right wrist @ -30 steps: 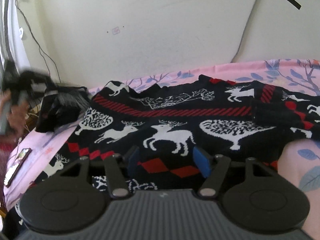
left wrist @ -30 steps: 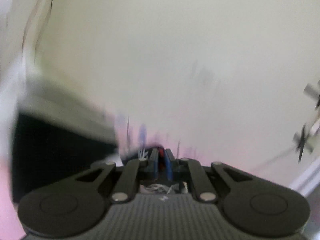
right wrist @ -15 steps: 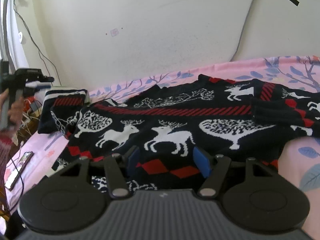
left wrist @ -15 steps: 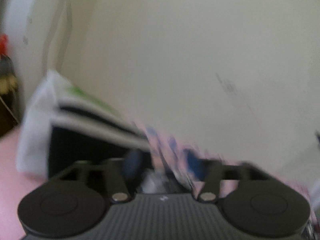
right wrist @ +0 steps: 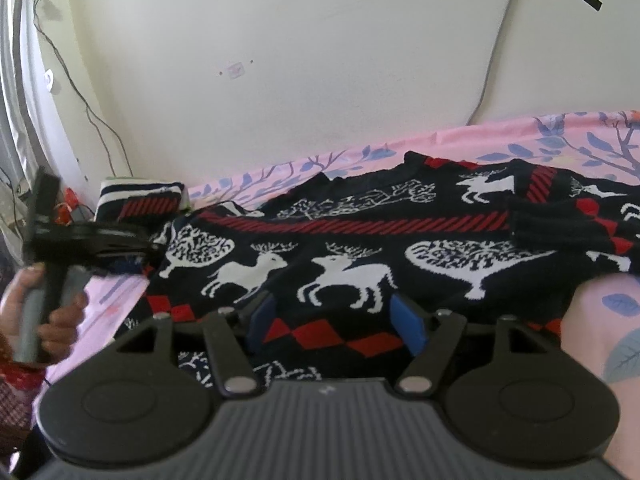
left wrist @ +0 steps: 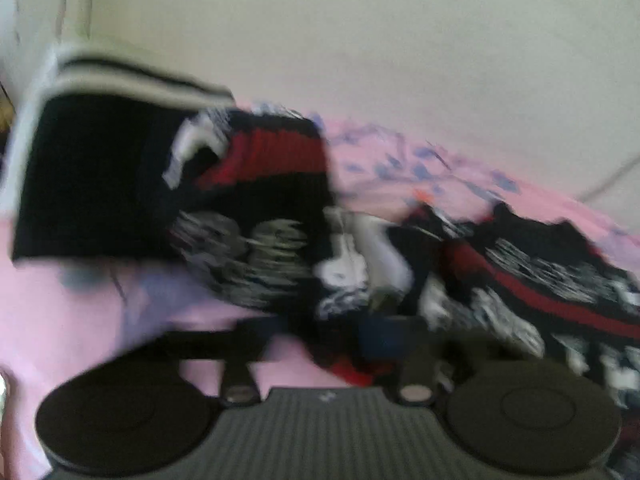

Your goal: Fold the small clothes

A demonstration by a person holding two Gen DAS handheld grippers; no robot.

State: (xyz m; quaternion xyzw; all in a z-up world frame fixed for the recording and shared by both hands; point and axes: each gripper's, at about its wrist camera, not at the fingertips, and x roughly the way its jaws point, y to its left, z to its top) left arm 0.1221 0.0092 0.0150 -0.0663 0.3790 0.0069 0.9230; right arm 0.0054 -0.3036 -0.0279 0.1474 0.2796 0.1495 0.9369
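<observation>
On pink bedsheet (right wrist: 472,136), sweater (right wrist: 360,248) lies lengthwise along wall; right claw (right wrist: 334,320) open, empty; left claw's (left wrist: 320,332) blurred, closing.

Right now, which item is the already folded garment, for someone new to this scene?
Find the pink floral bedsheet against the wall. At its far left end, beyond the spread reindeer sweater, sits the folded garment, a compact block with white stripes, unlike the sweater's reindeer.

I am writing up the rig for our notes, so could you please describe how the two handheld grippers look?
Each is matte black: a ribbed grey-black body, two round discs, and angled linkage bars with silver pivots. The right gripper carries blue fingers. The left gripper, seen from the side, has a grey handle; a red patterned cuff shows below it.
</observation>
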